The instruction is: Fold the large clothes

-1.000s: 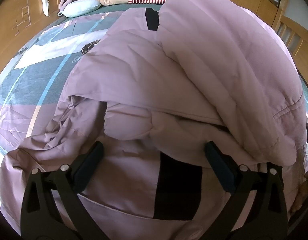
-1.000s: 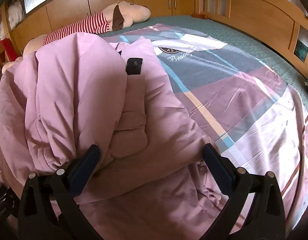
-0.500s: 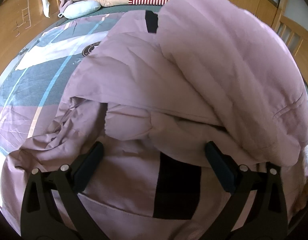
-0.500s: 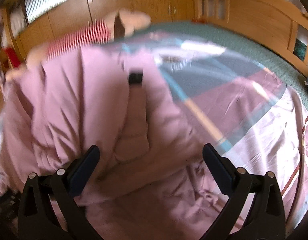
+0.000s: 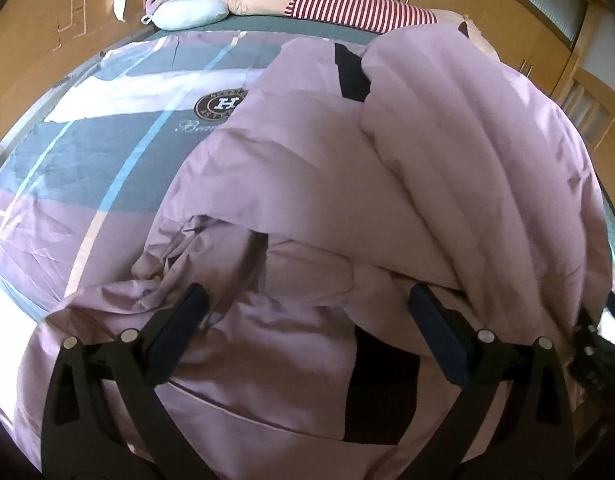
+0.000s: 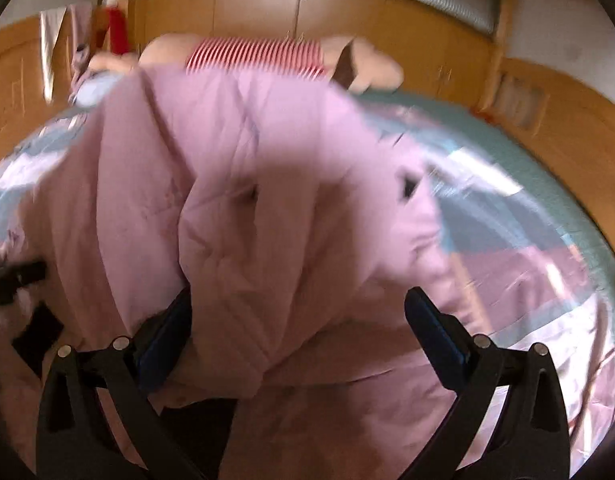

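Note:
A large pink padded jacket (image 5: 327,168) lies bunched on the bed, with black patches (image 5: 351,76) on it. One thick part is folded over the right side. My left gripper (image 5: 307,320) hovers open just over the jacket's near hem, nothing between its fingers. In the blurred right wrist view the jacket (image 6: 247,184) fills the middle. My right gripper (image 6: 299,328) stands open there, and the bulky fold's lower edge hangs between its fingers, covering part of the left finger (image 6: 163,340). A dark shape (image 5: 595,348) at the left view's right edge looks like the other gripper.
The bed wears a grey, pink and white patchwork cover (image 5: 87,168) with a round logo (image 5: 221,105). A long plush toy in a red-striped shirt (image 5: 347,4) and a pale blue pillow (image 5: 191,16) lie along the far side. Wooden cabinets (image 6: 427,40) surround the bed.
The right gripper has swung left and now faces the jacket's bulky fold instead of the open bed cover; its view is motion-blurred. The left gripper has barely shifted. Both stay open.

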`<state>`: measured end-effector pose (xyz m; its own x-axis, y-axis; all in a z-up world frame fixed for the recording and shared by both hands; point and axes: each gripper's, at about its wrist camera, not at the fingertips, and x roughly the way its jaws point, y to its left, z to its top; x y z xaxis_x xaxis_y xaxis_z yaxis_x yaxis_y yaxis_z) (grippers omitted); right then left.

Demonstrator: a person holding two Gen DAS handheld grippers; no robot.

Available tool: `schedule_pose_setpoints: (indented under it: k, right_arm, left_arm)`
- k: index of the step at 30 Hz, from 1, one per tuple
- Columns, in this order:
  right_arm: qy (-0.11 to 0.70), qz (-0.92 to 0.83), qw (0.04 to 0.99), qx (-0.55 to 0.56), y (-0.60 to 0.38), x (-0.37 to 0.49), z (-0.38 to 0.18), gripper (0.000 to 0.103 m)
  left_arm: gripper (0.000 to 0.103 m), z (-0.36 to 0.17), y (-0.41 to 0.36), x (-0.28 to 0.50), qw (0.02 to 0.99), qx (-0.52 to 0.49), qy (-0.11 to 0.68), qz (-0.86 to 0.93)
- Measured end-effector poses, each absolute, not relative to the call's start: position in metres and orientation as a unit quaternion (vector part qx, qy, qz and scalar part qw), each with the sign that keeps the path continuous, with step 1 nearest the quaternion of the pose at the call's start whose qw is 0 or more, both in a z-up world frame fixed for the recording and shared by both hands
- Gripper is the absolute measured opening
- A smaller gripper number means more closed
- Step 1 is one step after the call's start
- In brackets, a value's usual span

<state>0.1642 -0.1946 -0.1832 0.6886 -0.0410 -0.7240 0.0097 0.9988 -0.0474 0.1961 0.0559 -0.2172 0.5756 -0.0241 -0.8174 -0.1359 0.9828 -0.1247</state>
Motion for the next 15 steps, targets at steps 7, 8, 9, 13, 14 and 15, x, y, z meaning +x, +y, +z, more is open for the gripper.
schedule_pose_setpoints:
  k: [7, 8, 9, 13, 14, 15]
  right_arm:
    - [0.419, -0.001, 0.907, 0.049, -0.209, 0.171, -0.191, 0.102]
    - [0.419, -0.002, 0.907, 0.046, -0.208, 0.171, -0.191, 0.102]
    - [0.418, -0.003, 0.908, 0.043, -0.206, 0.168, -0.191, 0.102]
    - [0.406, -0.003, 0.913, 0.041, -0.203, 0.165, -0.186, 0.102]
    - [0.396, -0.005, 0.917, 0.043, -0.204, 0.162, -0.182, 0.102]
    - [0.364, -0.013, 0.930, 0.044, -0.206, 0.153, -0.171, 0.102]
  left_arm:
    - [0.101, -0.220, 0.053, 0.196, 0.882, -0.077, 0.464, 0.032]
    - [0.101, -0.220, 0.052, 0.198, 0.882, -0.074, 0.465, 0.033]
    - [0.101, -0.221, 0.051, 0.199, 0.881, -0.071, 0.466, 0.034]
    - [0.101, -0.221, 0.048, 0.199, 0.883, -0.059, 0.465, 0.038]
    - [0.101, -0.220, 0.048, 0.198, 0.883, -0.059, 0.464, 0.038]
    - [0.101, -0.218, 0.048, 0.198, 0.884, -0.062, 0.462, 0.036]
